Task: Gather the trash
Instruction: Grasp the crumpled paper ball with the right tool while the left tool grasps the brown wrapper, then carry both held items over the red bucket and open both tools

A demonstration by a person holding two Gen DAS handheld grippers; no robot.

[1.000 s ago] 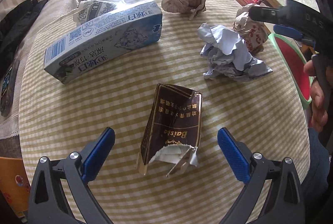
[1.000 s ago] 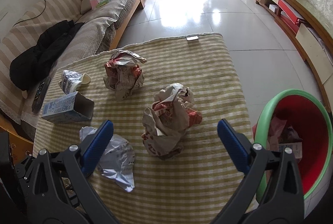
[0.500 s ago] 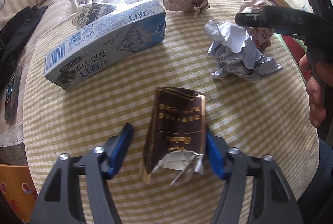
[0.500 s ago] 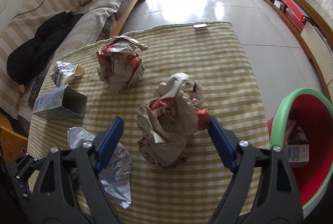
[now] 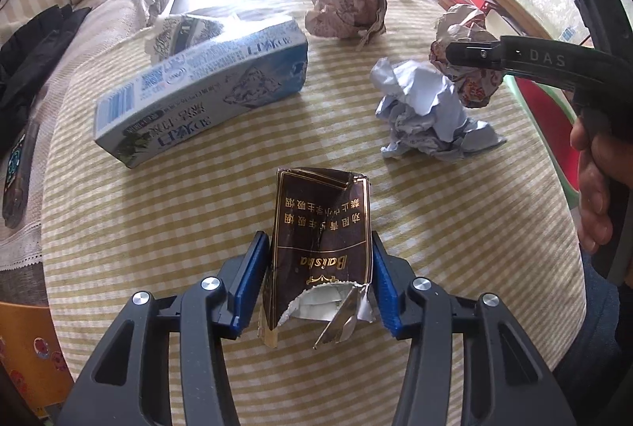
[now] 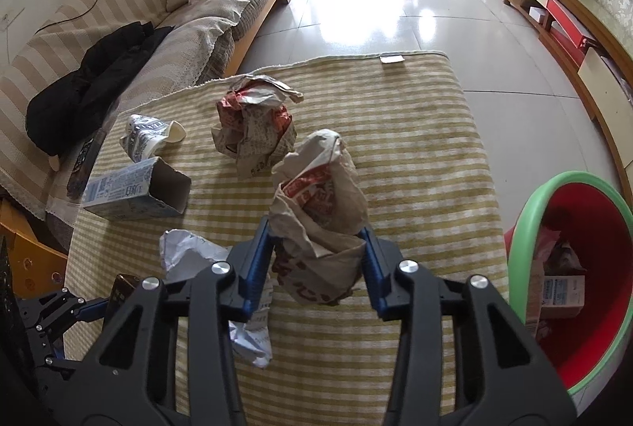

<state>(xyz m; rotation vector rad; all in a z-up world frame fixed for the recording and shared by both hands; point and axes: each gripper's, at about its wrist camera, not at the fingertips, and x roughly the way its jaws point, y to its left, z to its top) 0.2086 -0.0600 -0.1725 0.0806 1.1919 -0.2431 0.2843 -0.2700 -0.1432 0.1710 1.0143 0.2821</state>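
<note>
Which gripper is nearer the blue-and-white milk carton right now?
Left. The left gripper is closing on the brown cigarette pack, just beside the milk carton. The right gripper, closing on a crumpled paper bag, sits farther away.

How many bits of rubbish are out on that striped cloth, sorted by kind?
Crumpled paper balls: 3, a brown printed one at the back, one between the right gripper's closing jaws, a white one.
Cartons or packs: 2, the blue milk carton and the dark torn pack between the left gripper's closing jaws.
Crushed paper cups: 1.
Total: 6
</note>
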